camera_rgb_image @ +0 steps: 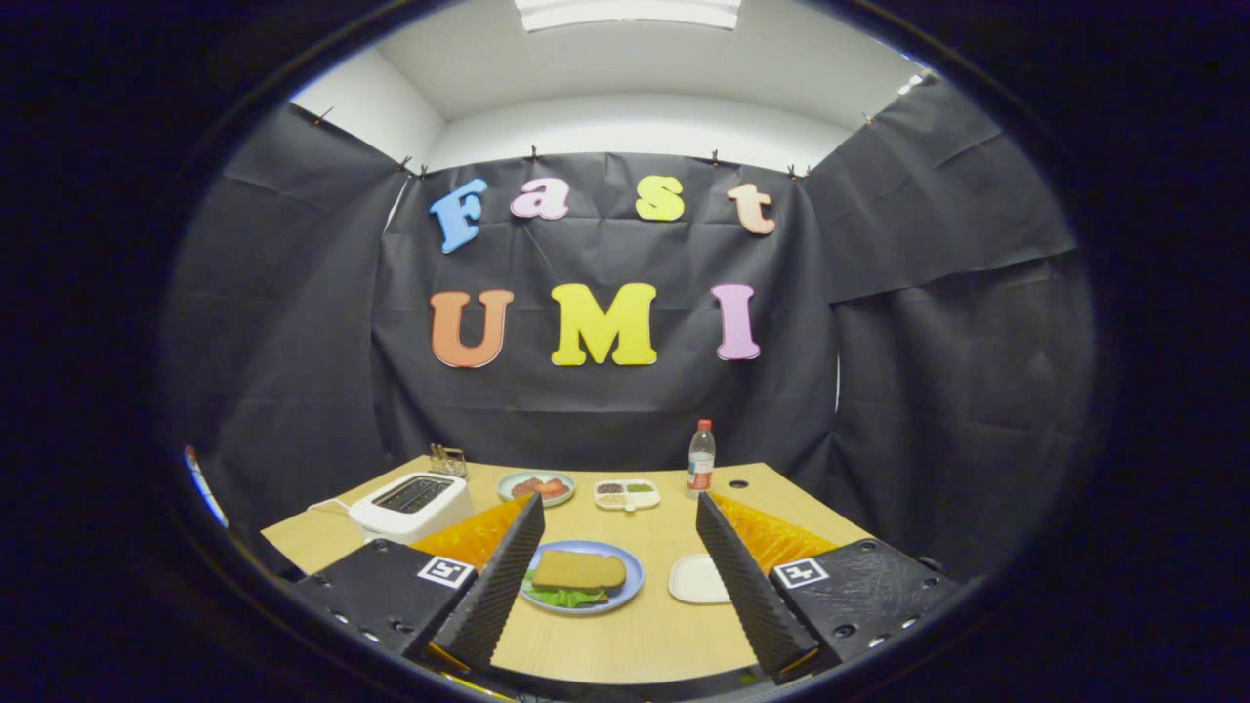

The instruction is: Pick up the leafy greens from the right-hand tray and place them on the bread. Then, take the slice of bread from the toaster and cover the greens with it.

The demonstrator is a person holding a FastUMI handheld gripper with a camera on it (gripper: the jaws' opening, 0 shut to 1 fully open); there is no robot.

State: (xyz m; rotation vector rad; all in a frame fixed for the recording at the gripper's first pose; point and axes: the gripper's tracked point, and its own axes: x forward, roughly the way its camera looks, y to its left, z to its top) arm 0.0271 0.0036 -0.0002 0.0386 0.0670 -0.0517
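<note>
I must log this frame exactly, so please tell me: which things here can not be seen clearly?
- Under the bread slice on the blue plate: the slice covers all but the edges of the greens.
- Toaster slots: too dark to see inside.
- Divided dish and far plate: their food is too small to name.
- White tray: partly behind a finger of the open tongs.

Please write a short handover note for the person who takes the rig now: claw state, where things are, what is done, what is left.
Claw: open, holding nothing, raised over the table's near edge.
Blue plate, between the fingers: a bread slice lies on top of the leafy greens, which show under its near edge.
White tray beside the plate: bare.
Toaster: far left; no slice stands out of it.
Done: both steps, it seems.
Left: nothing visible.
</note>
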